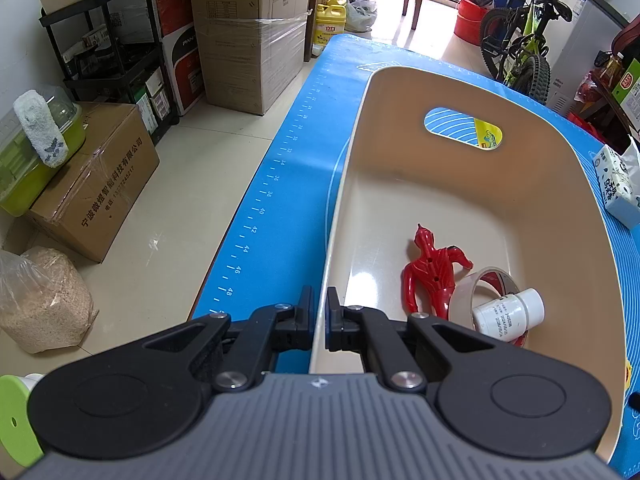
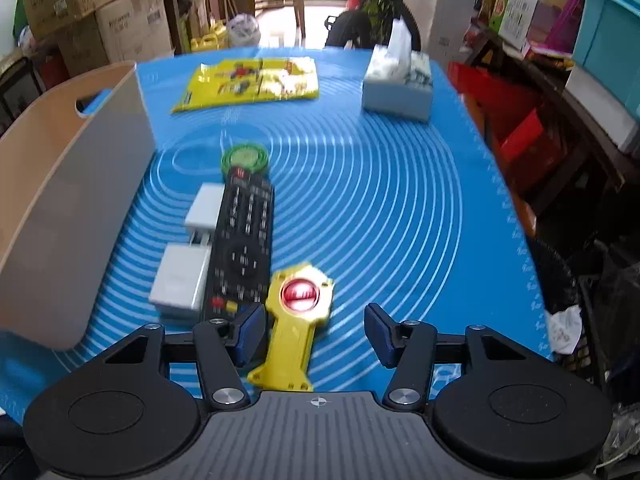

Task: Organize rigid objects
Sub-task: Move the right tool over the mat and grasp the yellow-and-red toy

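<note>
Remote (image 2: pixel 240 240), chargers (image 2: pixel 180 278) beside bin (image 1: pixel 400 92); left gripper (image 1: pixel 319 312) jaws clamped on bin rim, right gripper (image 2: pixel 316 334) jaws apart over yellow toy (image 2: pixel 294 320).

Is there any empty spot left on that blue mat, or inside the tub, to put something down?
Yes. The blue mat is bare between the black remote and the tissue box. In the beige tub, the far floor below its handle hole is free. It is crowded around the remote and in the tub's near corner, by the red figure.
</note>
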`<state>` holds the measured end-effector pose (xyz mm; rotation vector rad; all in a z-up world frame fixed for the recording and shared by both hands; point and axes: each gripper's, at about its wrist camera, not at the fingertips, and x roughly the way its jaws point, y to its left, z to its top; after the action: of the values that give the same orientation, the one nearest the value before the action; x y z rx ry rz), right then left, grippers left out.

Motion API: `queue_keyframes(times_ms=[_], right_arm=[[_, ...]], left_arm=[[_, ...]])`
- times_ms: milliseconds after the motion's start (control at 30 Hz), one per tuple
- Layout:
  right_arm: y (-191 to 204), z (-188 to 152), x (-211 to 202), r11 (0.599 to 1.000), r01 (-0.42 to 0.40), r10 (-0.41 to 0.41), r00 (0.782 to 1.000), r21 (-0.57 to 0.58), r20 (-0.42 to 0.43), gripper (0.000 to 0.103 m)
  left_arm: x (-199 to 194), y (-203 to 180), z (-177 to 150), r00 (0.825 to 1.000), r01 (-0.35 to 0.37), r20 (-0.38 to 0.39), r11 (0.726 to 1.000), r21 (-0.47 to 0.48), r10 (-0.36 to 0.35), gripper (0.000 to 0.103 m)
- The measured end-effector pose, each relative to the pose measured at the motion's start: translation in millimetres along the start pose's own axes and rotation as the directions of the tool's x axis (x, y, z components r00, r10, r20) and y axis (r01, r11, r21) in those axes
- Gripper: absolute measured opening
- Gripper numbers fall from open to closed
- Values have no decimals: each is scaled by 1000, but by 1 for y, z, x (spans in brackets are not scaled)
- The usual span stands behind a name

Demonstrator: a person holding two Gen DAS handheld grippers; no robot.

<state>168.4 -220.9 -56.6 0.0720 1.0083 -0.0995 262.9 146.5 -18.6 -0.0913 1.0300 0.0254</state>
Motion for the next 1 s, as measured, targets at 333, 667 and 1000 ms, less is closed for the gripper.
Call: queue_keyframes(times_ms=[333, 667, 1000], right_arm=[[-2, -5, 13, 1000, 3, -3, 999, 0, -41, 64], [-3, 2, 36, 999, 0, 3, 995, 38, -96, 61], [0, -3, 36, 999, 27, -25, 997, 34, -69, 37]], left_arm=[[0, 1, 0, 1000, -1, 0, 1000, 2, 1, 6], [0, 0, 0, 1000, -2, 0, 1000, 1, 2, 6], [-1, 3, 0, 1000, -1, 0, 1000, 0, 1, 6]])
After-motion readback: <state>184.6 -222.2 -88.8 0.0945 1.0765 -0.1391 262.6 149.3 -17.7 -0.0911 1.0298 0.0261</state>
